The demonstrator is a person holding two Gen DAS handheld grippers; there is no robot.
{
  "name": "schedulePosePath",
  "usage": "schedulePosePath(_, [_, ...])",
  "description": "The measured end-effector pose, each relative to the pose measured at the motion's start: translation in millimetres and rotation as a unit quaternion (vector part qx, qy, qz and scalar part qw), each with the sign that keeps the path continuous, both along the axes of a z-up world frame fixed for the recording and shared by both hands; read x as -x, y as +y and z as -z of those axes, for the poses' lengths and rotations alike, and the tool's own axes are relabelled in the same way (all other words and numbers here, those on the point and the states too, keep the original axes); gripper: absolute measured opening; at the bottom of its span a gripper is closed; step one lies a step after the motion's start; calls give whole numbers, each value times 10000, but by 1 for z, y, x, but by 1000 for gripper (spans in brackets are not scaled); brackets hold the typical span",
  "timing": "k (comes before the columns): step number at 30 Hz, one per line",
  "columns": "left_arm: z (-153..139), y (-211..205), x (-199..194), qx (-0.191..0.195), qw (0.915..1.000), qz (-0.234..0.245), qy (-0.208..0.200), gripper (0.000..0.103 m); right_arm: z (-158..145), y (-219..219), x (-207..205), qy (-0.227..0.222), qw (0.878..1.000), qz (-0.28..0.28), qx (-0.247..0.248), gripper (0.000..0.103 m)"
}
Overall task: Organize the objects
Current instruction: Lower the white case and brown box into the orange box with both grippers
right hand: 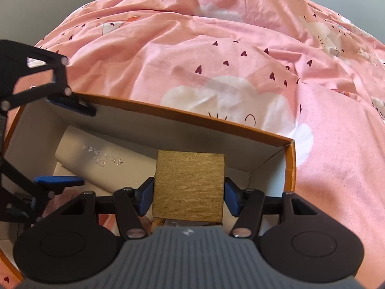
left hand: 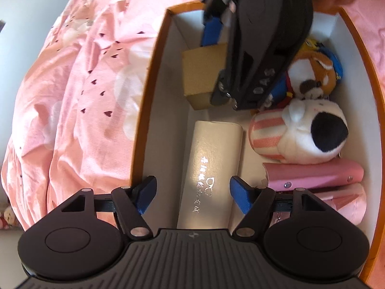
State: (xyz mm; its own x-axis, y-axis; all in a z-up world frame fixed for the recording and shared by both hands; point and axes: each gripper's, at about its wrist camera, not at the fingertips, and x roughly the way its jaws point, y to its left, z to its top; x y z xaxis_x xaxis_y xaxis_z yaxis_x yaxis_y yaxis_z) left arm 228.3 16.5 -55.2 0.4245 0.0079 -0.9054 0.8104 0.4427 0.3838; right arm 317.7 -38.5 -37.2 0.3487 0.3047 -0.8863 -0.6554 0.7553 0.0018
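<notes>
Left wrist view: an orange-rimmed box [left hand: 154,77] fills the frame's centre on pink bedding [left hand: 72,72]; inside it a cream case [left hand: 211,168] lies below the left gripper [left hand: 192,190], jaws wide apart, gripping nothing. At upper centre, the right gripper [right hand: 189,190] clamps a gold box [right hand: 190,187].

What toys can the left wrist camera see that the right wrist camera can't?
Only the left wrist view shows the plush toys: a striped pink-and-white plush, an orange-and-white plush, plus a pink case. Only the right wrist view shows the cloud print on the bedding. Both show the orange box, the cream tube and the gold box in the right gripper.
</notes>
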Motion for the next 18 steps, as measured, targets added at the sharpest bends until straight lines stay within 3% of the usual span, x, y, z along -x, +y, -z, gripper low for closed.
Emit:
schedulePosePath(6, [-9, 5, -7, 482, 9980, -388, -141, 79, 15, 6, -3, 119, 9999, 67, 59, 61])
schedulePosePath(14, [-7, 14, -15, 691, 9935, -870, -248, 75, 22, 10, -8, 731, 9957, 375, -428, 61])
schedulePosePath(18, [-11, 17, -11, 893, 9892, -1135, -237, 74, 26, 15, -4, 738, 9961, 375, -293, 61])
